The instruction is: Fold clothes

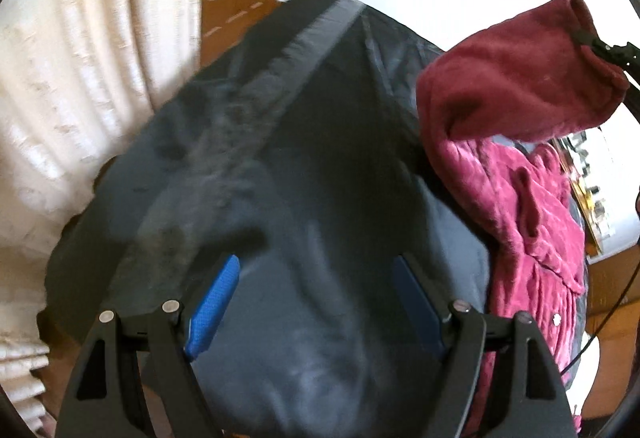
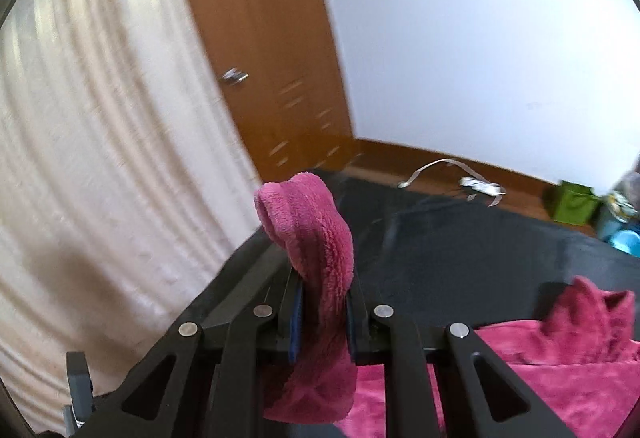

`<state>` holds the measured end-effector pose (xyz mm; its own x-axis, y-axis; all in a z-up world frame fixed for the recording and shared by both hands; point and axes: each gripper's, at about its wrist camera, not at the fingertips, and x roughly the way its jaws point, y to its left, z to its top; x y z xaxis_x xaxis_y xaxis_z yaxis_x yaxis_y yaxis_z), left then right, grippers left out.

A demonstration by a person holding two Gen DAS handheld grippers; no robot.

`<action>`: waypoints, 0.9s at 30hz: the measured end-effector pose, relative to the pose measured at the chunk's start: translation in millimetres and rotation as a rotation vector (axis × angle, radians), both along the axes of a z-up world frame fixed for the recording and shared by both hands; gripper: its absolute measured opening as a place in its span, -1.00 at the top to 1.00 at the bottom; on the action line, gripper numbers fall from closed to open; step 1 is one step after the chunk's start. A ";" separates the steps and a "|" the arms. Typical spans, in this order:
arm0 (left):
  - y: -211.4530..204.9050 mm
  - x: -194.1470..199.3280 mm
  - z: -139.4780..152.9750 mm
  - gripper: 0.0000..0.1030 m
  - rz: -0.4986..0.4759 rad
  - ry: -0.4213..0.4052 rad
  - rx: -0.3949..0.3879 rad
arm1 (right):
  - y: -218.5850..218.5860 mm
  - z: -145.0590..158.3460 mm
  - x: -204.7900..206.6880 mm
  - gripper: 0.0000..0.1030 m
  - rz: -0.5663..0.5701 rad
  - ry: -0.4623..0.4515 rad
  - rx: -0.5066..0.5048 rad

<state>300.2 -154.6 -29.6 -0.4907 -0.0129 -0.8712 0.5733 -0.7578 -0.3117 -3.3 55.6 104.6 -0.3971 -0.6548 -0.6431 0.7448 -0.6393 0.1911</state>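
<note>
Right gripper (image 2: 322, 312) pinches pink fleece garment (image 2: 316, 258); background blurred.

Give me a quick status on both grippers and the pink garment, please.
Right gripper shut on pink fleece garment, its sleeve raised. Left gripper open, empty, over dark bedcover. Nothing in the way.

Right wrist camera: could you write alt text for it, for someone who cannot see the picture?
The right gripper is shut on a fold of fluffy pink garment, which stands up between its black fingers while the rest lies heaped at lower right. Beyond is a dark sheet, with a cream curtain on the left, a wooden door and a white wall.
</note>
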 end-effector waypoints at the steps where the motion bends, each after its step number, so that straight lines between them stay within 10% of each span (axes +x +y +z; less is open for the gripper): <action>1: 5.1 -7.4 0.5 -0.61 -0.019 0.002 0.002 | 13.1 4.8 -5.2 0.66 -0.031 0.007 -0.004; 27: 184.7 -139.2 15.3 -0.61 -0.270 -0.019 -0.158 | 329.6 -0.4 -86.8 0.66 -0.470 -0.127 -0.101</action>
<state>161.0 30.1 -14.3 -0.4788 -0.0208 -0.8777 0.3496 -0.9215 -0.1689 -90.1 385.2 104.3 -0.5870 -0.4853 -0.6480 0.3469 -0.8740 0.3403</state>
